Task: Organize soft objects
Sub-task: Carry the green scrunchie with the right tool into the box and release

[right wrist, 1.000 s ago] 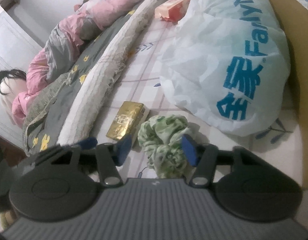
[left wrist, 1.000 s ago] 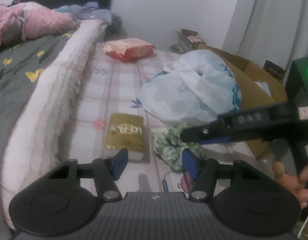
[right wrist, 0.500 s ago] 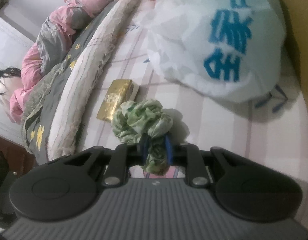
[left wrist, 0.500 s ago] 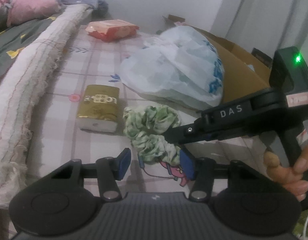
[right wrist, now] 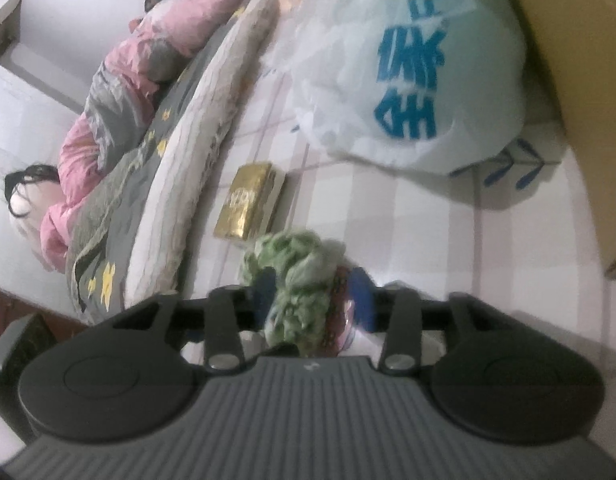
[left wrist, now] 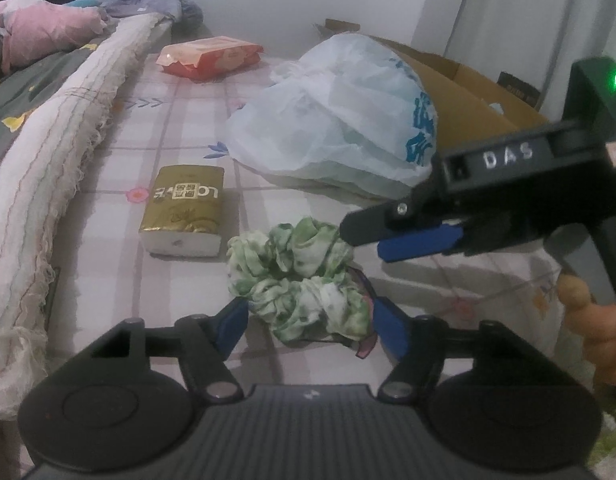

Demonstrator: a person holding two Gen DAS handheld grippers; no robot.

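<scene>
Green-and-white fabric, a ruffled scrunchie (left wrist: 296, 276), lies on the pink checked bed sheet (left wrist: 180, 128) just in front of a gold tissue pack (left wrist: 184, 208), near but not quite touching it. From where I stand, both grippers are crowded around it. The left gripper (left wrist: 311, 326) sits low at the near side, its 2 blue pads (left wrist: 232, 326) spread to either side of the scrunchie's near edge; its jaws are opening and the pads do not press on the cloth. The right gripper (right wrist: 313, 298) comes in from the right, held by a hand (left wrist: 599, 340) at the handle. Its jaws are opening too, with the scrunchie bunched between the blue pads; the right wrist view is blurred, so I cannot tell whether they still pinch the fabric. In the left wrist view its tips reach the scrunchie's right edge.

Behind the scrunchie a white plastic bag (left wrist: 339, 116) with blue lettering slumps against a brown cardboard box (left wrist: 479, 92). Farther back lies an orange-red packet (left wrist: 212, 56). A rolled, frayed pale blanket (left wrist: 56, 156) runs along the left side, with a grey quilt (right wrist: 120, 184) and pink bedding (left wrist: 48, 28) beyond it
</scene>
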